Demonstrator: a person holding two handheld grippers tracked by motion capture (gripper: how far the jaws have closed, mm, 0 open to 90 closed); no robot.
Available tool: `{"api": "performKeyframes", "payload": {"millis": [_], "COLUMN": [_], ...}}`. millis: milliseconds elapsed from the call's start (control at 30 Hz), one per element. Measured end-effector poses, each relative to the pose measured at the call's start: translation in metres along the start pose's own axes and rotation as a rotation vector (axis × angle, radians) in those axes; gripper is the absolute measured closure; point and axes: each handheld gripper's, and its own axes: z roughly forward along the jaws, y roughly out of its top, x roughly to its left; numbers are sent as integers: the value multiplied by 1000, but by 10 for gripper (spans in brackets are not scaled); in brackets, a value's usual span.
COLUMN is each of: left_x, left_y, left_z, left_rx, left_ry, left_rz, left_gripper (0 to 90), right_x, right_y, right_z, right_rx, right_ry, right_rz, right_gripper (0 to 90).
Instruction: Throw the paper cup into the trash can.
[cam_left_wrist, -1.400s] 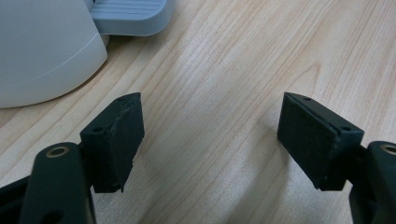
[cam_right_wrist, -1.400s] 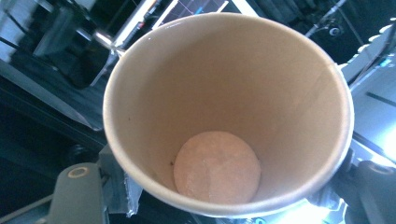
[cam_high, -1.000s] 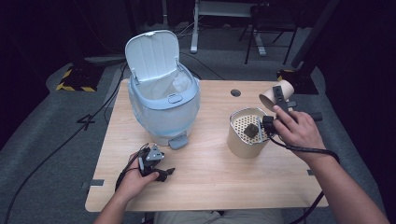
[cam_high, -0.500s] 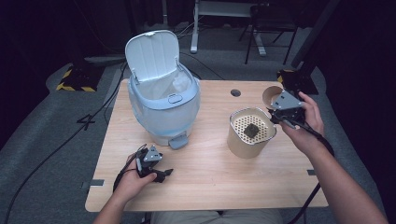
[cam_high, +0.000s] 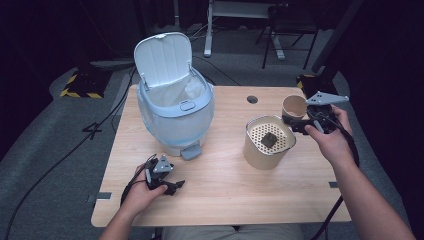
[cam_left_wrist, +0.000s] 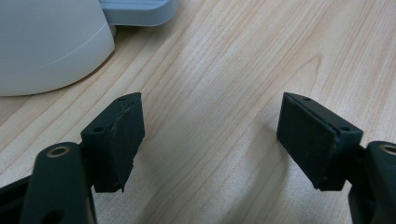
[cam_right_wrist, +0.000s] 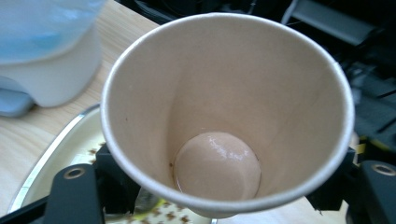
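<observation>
1. The right gripper (cam_high: 299, 122) is clamped on the paper cup (cam_high: 294, 106): in the right gripper view its 2 jaws bear on the cup (cam_right_wrist: 224, 107) from both sides near the base. Its jaws have just been easing apart a little with the cup between them. The cup is held off the table at about 3 o'clock of the tabletop, tipped so its mouth faces the camera, with a wet sheen at its bottom.

2. The left gripper (cam_high: 172, 186) rests on the table (cam_high: 220, 200) at about 7 o'clock, its jaws standing wide apart over bare wood with nothing between them.

3. Risk 1: the cup's thin wall could slip or buckle. A looser grip on a tapered paper side may let it slide out and drop onto the strainer canister (cam_high: 267, 142) just beside it at 9 o'clock of the gripper.

4. Risk 2: any liquid left in the cup could dribble onto the table if the cup tilts further while travelling.

5. Risk 3: the open bin (cam_high: 175, 112), lid up, stands at about 11 o'clock, well apart from the cup. Crossing to it takes the cup over the canister, where a low pass could knock the rim or the dark lump (cam_high: 269, 139) on the strainer.

6. Risk 4: the trailing cable could snag the table edge.
</observation>
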Motion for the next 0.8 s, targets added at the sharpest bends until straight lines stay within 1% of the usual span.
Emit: {"api": "performKeyframes", "payload": {"millis": [33,133,200,233,267,300,333,400,433,467,500,567,633,667,700,733,767,800], "left_x": [0,0,0,0,0,0,0,0,0,0,0,0,0,0,0,0,0,0], "left_y": [0,0,0,0,0,0,0,0,0,0,0,0,0,0,0,0,0,0], "left_z": [0,0,0,0,0,0,0,0,0,0,0,0,0,0,0,0,0,0], "left_rx": [0,0,0,0,0,0,0,1,0,0,0,1,1,1,1,0,1,1], "left_ry": [0,0,0,0,0,1,1,3,3,3,3,3,3,3,2,2,3,3], "left_rz": [0,0,0,0,0,1,1,3,2,2,1,3,3,3,3,1,2,2], "left_gripper": [240,240,240,240,240,240,240,240,240,240,239,239,239,240,240,240,239,240], "right_x": [0,0,-1,0,0,0,1,1,2,2,2,2,3,3,5,6,8,8], "right_y": [0,-1,0,0,0,1,2,3,5,5,9,11,19,19,26,27,31,31], "right_z": [-1,-2,-3,-3,-3,-3,-4,-4,-3,-3,-2,-2,-1,-1,2,2,4,4], "right_rx": [-5,-15,-22,-30,-30,-34,-38,-36,-36,-36,-41,-46,-63,-63,-69,-69,-67,-67], "right_ry": [6,18,53,80,80,93,97,96,109,109,130,138,169,169,187,191,198,198], "right_rz": [13,21,43,47,47,48,33,26,26,26,18,16,10,10,2,0,-13,-13], "right_gripper": [275,275,275,276,276,276,276,276,276,276,277,277,277,277,277,277,277,277]}}
